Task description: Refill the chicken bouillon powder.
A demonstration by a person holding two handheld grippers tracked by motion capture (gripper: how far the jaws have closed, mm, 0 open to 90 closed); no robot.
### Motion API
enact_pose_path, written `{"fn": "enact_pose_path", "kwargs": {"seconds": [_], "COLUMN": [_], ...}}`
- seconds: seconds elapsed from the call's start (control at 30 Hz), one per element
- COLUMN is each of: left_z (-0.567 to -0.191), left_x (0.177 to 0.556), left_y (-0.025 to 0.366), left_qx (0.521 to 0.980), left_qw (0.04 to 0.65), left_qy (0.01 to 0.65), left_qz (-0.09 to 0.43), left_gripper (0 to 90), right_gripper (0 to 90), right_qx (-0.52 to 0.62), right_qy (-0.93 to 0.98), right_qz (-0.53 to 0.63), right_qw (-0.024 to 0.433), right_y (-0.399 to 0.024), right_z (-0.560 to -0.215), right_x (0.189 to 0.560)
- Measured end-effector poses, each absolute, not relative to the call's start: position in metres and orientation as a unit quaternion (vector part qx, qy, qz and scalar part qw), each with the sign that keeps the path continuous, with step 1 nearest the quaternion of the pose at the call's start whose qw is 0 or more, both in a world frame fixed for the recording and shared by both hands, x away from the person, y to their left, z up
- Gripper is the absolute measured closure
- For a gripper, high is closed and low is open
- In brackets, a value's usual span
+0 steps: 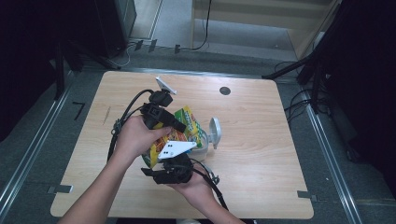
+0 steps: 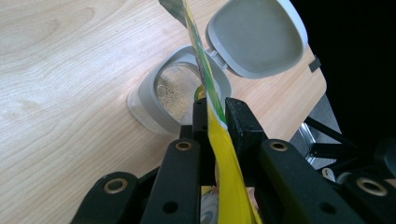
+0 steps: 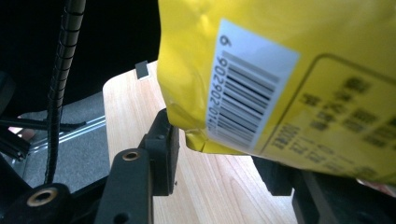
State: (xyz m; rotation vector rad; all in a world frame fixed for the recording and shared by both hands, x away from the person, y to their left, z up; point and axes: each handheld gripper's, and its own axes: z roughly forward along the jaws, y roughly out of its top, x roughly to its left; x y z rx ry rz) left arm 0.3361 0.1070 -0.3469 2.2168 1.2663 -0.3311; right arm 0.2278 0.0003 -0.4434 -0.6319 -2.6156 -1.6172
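A yellow and green bag [image 1: 187, 122] hangs tilted over an open clear container [image 1: 204, 142] near the table's middle. My left gripper [image 1: 177, 125] is shut on the bag's thin upper edge [image 2: 224, 163], the jaws [image 2: 217, 112] pinching it just above the container's grey rim [image 2: 149, 93]. Pale grains [image 2: 175, 91] lie inside, and the hinged grey lid [image 2: 257, 37] stands flipped back. My right gripper [image 1: 168, 164] holds the bag's lower end from below. There the barcode side of the bag [image 3: 280, 70] sits between its jaws [image 3: 219, 158], one finger [image 3: 163, 149] against the bag's corner.
The wooden table [image 1: 280, 163] has bare room to the right and left of the hands. A small dark round hole [image 1: 225, 90] lies at the back. Cables trail from both grippers toward the front edge. Metal floor rails run along both sides of the table.
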Motion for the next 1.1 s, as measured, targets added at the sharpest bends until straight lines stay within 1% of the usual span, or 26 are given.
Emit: {"fn": "enact_pose_path", "kwargs": {"seconds": [0.03, 0.57, 0.83, 0.93, 1.03, 1.1], "left_z": [-0.3465, -0.3463, -0.3442, -0.3421, -0.3396, -0.3378], "left_x": [0.3364, 0.3408, 0.3402, 0.3411, 0.3422, 0.343], "left_y": [0.1064, 0.1053, 0.1029, 0.0998, 0.0975, 0.0978], "left_qx": [0.827, 0.823, 0.83, 0.836, 0.838, 0.838], "left_qw": [0.279, 0.282, 0.277, 0.265, 0.259, 0.258], "left_qy": [0.472, 0.476, 0.469, 0.468, 0.469, 0.47], "left_qz": [-0.123, -0.127, -0.12, -0.105, -0.102, -0.102], "left_gripper": [83.5, 84.0, 86.6, 87.6, 89.0, 89.7], "right_gripper": [59.2, 60.1, 62.5, 61.4, 55.2, 56.5], "right_qx": [-0.202, -0.212, -0.207, -0.214, -0.213, -0.212], "right_qy": [-0.832, -0.828, -0.83, -0.826, -0.823, -0.82], "right_qz": [-0.516, -0.518, -0.518, -0.521, -0.527, -0.532], "right_qw": [0.002, 0.005, 0.003, 0.004, 0.007, 0.011], "right_y": [-0.0004, -0.001, -0.0009, -0.0005, 0.0006, -0.0002], "right_z": [-0.443, -0.4419, -0.4414, -0.441, -0.4407, -0.4398], "right_x": [0.2284, 0.2311, 0.2307, 0.2315, 0.2314, 0.2306]}}
